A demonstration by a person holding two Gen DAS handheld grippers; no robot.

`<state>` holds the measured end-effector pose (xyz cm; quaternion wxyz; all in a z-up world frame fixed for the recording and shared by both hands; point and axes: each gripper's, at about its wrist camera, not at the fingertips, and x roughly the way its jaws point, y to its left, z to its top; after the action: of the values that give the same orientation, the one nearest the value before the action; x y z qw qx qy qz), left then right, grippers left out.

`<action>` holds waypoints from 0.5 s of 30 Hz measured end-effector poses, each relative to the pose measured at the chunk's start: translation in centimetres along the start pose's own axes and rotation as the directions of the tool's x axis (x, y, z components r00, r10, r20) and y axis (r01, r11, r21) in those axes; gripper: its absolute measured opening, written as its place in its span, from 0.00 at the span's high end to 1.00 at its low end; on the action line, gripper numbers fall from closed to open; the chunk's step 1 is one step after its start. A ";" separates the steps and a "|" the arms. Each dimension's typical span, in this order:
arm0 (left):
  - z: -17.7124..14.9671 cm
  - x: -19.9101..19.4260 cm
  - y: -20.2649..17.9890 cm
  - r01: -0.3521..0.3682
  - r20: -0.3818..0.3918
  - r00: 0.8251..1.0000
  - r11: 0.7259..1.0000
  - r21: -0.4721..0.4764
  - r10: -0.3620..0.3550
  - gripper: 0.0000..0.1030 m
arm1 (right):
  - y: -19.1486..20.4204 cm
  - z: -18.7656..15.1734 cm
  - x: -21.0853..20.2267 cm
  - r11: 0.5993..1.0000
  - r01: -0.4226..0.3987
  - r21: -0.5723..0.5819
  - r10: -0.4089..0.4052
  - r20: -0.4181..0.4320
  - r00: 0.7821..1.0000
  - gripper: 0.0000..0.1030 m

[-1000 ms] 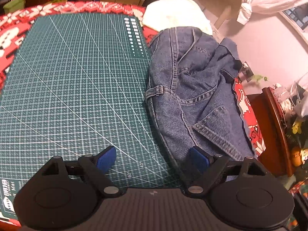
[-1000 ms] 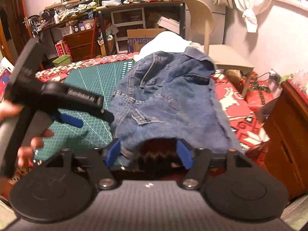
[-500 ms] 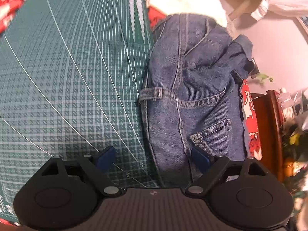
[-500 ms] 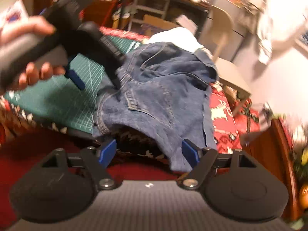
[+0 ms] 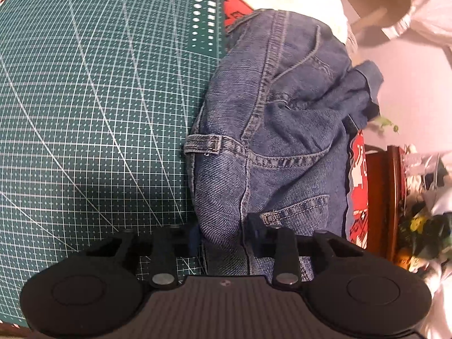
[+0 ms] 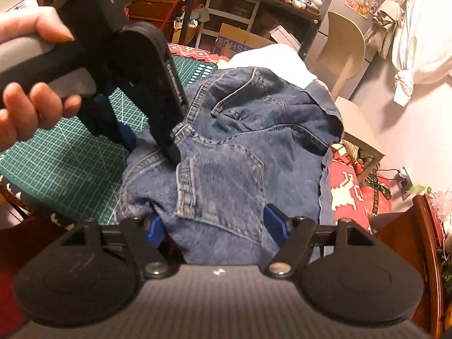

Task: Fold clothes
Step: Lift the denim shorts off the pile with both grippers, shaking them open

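A cluttered room with shelves [image 6: 240, 2] and a beige chair [image 6: 343, 45] surrounds the tabletop, where a green cutting mat [image 5: 93, 99] lies on a red patterned cloth [image 6: 350, 186] and crumpled jeans [image 5: 271, 141] sit at the mat's right edge. Since the earlier frame the left hand-held gripper [image 5: 223, 234] has narrowed from wide onto the jeans' near hem, apparently pinching it, while the right hand-held gripper [image 6: 216, 226] has been closing slightly yet stands wide around the denim. Only the right view shows the hand [image 6: 31, 84].

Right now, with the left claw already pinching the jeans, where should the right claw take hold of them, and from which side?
Grip the jeans at the near waistband edge, just below the back pocket, coming in from the table's near side. That hem already bunches up between the right claw, whose jaws have been closing but aren't yet pressing. The left claw holds the same edge, so the two would likely lift it evenly.
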<state>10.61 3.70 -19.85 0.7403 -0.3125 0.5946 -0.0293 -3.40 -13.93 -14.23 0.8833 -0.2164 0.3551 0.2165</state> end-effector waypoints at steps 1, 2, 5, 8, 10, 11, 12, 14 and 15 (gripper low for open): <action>0.0 -0.1 0.2 0.005 -0.003 1.000 1.000 -0.013 -0.005 0.74 | -0.1 0.2 0.2 1.000 -0.010 0.005 0.010 -0.003 1.000 0.43; -0.1 -0.3 0.4 0.008 -0.004 1.000 1.000 -0.020 -0.009 0.75 | -0.2 0.4 0.2 1.000 -0.026 0.017 0.026 -0.004 1.000 0.48; -0.5 -1.0 0.7 0.014 0.012 1.000 1.000 -0.010 -0.014 0.76 | -0.9 1.1 0.0 0.995 -0.064 0.071 0.064 0.003 0.998 0.70; -1.1 -2.3 0.9 0.018 0.041 0.999 1.000 0.013 -0.019 0.78 | -1.8 1.9 -0.4 0.988 -0.077 0.136 0.074 0.025 0.997 0.75; -1.4 -3.1 1.1 0.021 0.060 0.998 0.999 0.029 -0.022 0.79 | -2.4 2.5 -0.7 0.982 -0.096 0.165 0.092 0.033 0.995 0.77; -1.6 -3.5 1.1 0.021 0.071 0.997 0.999 0.038 -0.024 0.79 | -2.6 2.7 -1.0 0.980 -0.103 0.172 0.098 0.039 0.994 0.77; -1.8 -4.1 1.1 0.022 0.084 0.996 0.999 0.048 -0.026 0.80 | -2.8 3.0 -1.3 0.978 -0.109 0.175 0.103 0.047 0.994 0.78; -2.1 -5.2 0.9 0.028 0.106 0.994 0.998 0.064 -0.034 0.80 | -3.1 3.8 -2.1 0.976 -0.120 0.181 0.109 0.069 0.992 0.79; -2.2 -5.8 0.8 0.033 0.116 0.992 0.997 0.069 -0.040 0.80 | -3.2 4.1 -2.6 0.975 -0.126 0.184 0.112 0.084 0.990 0.79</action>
<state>6.71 5.86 -15.47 0.7831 -0.2997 0.5431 -0.0443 -1.18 -14.91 -8.90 0.8977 -0.1021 0.3538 0.2421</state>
